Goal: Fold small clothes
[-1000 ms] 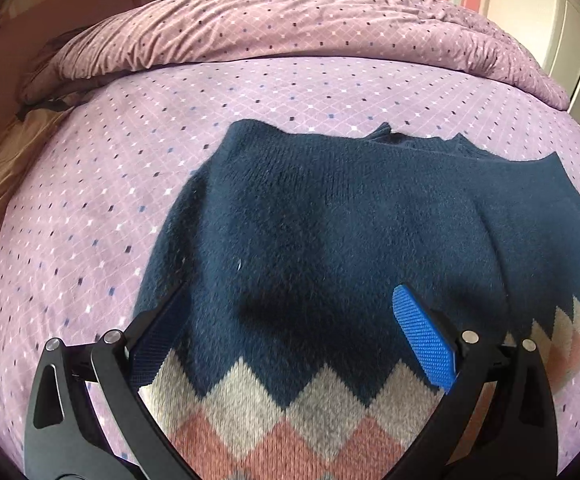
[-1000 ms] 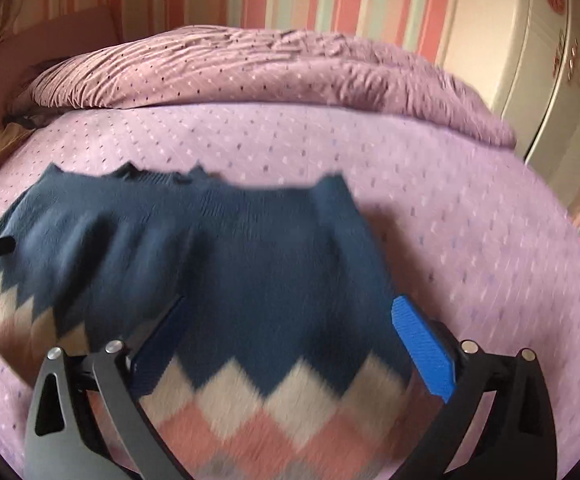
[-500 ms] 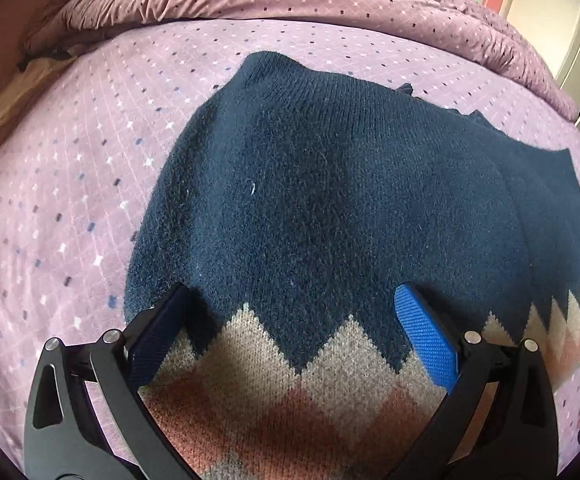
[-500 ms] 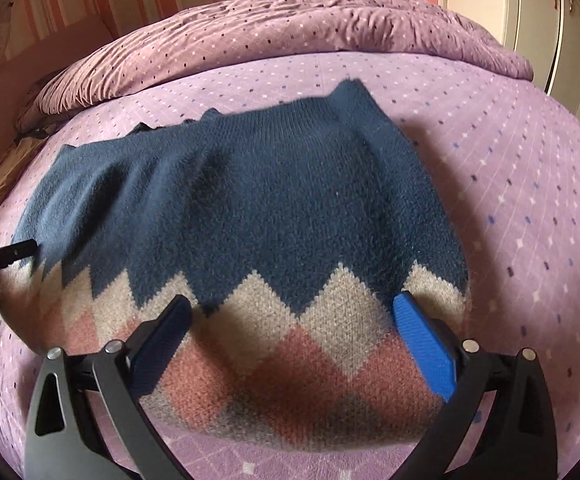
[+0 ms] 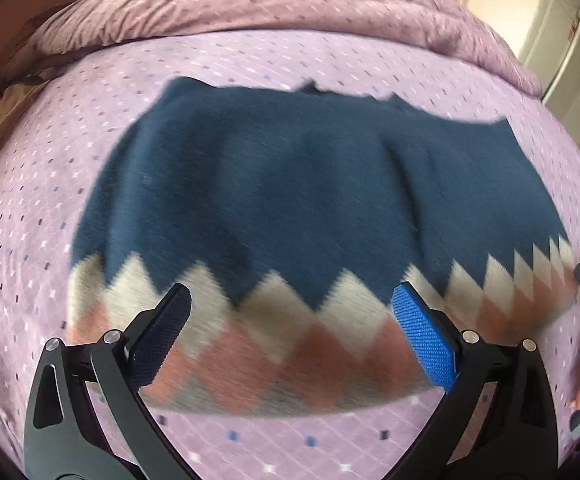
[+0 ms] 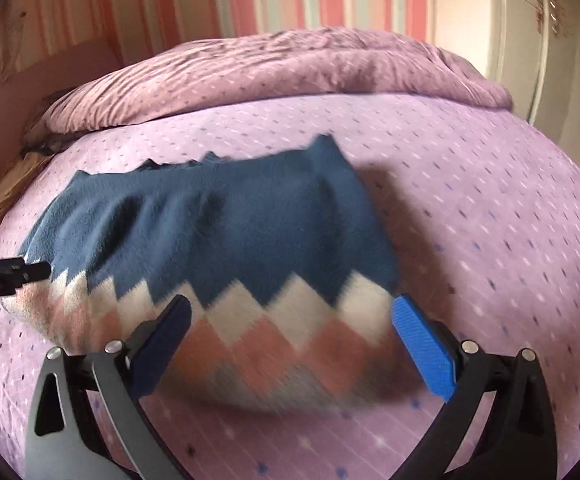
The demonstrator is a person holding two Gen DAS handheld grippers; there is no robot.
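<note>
While the sweater (image 5: 314, 208) lies flat on the bed (image 5: 42, 208), both the left gripper (image 5: 290, 332) and the right gripper (image 6: 290, 340) hover over its patterned hem, fingers wide apart and holding nothing. I judge the step is preparing a fold; next each must close on the hem. Its long axis runs left-right, with the hem toward the cameras.
</note>
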